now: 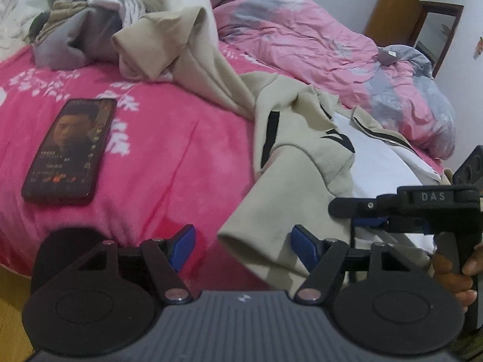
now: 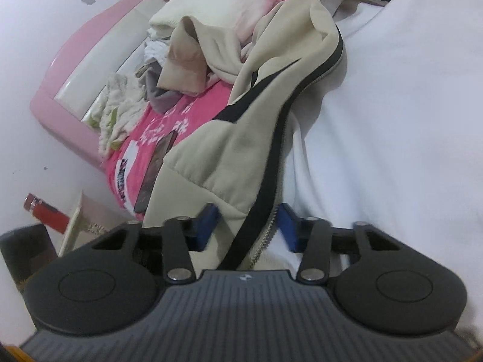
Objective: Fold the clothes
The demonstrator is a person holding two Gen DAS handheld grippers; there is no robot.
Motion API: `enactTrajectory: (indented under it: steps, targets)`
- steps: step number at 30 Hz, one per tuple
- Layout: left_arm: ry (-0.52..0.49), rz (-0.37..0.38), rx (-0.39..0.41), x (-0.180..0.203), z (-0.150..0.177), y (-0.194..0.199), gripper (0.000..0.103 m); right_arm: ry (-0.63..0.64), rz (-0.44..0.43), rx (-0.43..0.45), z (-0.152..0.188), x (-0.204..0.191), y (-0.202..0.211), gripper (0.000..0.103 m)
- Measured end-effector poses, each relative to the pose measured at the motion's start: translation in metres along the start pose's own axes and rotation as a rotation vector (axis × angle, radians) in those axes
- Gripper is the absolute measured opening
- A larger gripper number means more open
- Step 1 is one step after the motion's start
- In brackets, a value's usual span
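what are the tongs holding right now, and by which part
Nothing is gripped yet. Both tongs are open: the right tongs straddle the beige jacket's zipper hem, and the left tongs straddle its sleeve cuff.

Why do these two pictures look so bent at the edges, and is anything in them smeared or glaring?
Left wrist view: fisheye curving with dark corners; the phone is sharp, its screen glowing, on the pink bedspread. Right wrist view: same bulge, tilted; the beige jacket smears near the right gripper, and the white lining is washed out.
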State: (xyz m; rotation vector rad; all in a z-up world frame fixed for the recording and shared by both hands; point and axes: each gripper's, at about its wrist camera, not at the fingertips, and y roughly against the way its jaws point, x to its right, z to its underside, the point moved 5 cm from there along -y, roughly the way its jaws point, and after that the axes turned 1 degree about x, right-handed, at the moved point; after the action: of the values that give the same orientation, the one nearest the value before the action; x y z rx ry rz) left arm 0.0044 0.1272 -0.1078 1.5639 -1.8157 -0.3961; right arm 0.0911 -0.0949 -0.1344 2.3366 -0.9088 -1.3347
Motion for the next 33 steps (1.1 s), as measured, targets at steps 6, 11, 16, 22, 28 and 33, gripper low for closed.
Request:
enactTrajectory:
  steps: [6, 11, 16, 22, 28, 33]
  targets:
    - [0.021, 0.069, 0.012, 0.000, 0.002, 0.011, 0.071, 0.149, 0.028, 0.102, -0.011, -0.024, 0.022, 0.017]
    - [-0.069, 0.140, 0.024, 0.026, 0.002, 0.017, 0.075, 0.580, 0.272, 0.236, -0.026, -0.071, 0.054, 0.017]
    - [-0.179, 0.142, -0.008, 0.052, 0.013, 0.008, 0.075, 0.987, 0.586, 0.182, -0.006, -0.075, 0.046, 0.019]
    - [-0.237, 0.131, -0.052, 0.063, 0.026, -0.002, 0.075, 0.816, 0.461, 0.130, 0.002, -0.064, 0.052, 0.046]
    - [-0.220, 0.115, -0.074, 0.061, 0.028, -0.008, 0.075, 0.282, 0.110, 0.264, -0.045, -0.025, 0.110, 0.056]
    - [-0.208, 0.107, -0.071, 0.058, 0.025, -0.006, 0.075, -0.110, 0.097, 0.269, -0.086, 0.043, 0.112, 0.057]
